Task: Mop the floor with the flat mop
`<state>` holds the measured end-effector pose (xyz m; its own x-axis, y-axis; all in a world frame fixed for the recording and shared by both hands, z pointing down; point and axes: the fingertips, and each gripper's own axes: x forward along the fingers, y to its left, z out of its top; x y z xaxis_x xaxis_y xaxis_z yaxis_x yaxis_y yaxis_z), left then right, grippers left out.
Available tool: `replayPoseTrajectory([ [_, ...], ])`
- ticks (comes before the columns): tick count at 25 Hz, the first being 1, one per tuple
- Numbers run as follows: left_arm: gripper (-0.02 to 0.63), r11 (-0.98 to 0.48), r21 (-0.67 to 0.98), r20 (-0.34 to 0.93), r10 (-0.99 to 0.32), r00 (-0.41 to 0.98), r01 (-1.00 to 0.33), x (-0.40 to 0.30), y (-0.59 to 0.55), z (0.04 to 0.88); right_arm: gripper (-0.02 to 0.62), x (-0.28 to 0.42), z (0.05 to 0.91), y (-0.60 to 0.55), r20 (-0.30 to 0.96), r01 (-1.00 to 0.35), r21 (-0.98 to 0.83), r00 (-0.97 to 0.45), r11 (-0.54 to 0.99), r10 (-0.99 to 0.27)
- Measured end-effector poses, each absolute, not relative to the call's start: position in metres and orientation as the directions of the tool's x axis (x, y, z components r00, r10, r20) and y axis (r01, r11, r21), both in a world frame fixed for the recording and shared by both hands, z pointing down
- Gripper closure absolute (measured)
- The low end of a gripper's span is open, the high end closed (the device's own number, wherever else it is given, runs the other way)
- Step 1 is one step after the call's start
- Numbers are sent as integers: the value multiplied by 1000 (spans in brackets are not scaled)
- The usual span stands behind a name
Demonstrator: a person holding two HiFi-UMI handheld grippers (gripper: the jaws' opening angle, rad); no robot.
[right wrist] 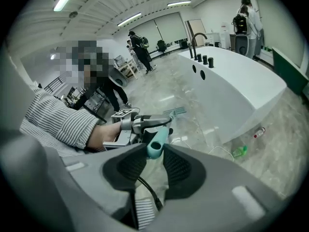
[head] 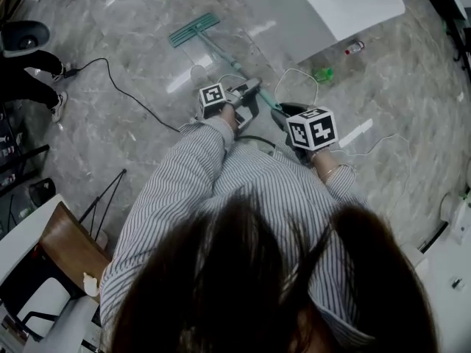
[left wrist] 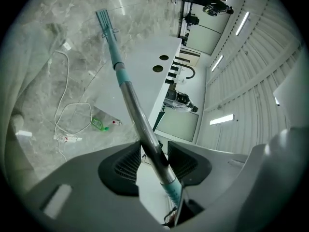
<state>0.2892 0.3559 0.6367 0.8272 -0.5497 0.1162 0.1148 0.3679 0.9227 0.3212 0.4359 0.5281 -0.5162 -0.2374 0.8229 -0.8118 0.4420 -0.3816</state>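
- Head view puts the flat mop (head: 193,29) with its pad down on the marble floor (head: 132,101) ahead of you, near the white tub (head: 346,6). Its pole (head: 221,56) slants back to your grippers.
- Your left gripper (head: 249,93) is clamped on the bare metal part of the pole. In the left gripper view the tube runs straight between the ribbed pads (left wrist: 126,164).
- Your right gripper (right wrist: 154,161) pinches the teal end grip (right wrist: 157,146) at the top of the pole, just behind the left one.
- Expect the mop to feel light and stiff but long, so small wrist turns will probably swing the pad widely.
- The smooth metal looks likely to slide or twist in the pads. The teal grip should hold better.
- Spacing your two holds further apart would likely give you more control.
- Mind the loose white cable (head: 294,76) and green bottle (head: 321,73) by the tub, which could snag the pad.
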Motion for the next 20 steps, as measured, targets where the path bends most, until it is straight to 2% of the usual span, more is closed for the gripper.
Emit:
replayPoseTrajectory([
  [6, 442, 352, 927, 133, -628, 767, 128, 221, 242, 637, 485, 256, 535, 322, 822, -779, -416, -542, 469, -173],
  [11, 460, 366, 895, 124, -750, 649, 253, 138, 134, 640, 482, 176, 535, 213, 850, -766, -368, -507, 527, -143],
  [14, 466, 367, 882, 119, -781, 613, 296, 90, 59, 632, 483, 126, 536, 138, 860, -757, -340, -490, 558, -141],
  [20, 455, 317, 930, 111, -725, 680, 185, 9, -83, 625, 483, 44, 530, -4, 860, -744, -291, -478, 601, -175],
])
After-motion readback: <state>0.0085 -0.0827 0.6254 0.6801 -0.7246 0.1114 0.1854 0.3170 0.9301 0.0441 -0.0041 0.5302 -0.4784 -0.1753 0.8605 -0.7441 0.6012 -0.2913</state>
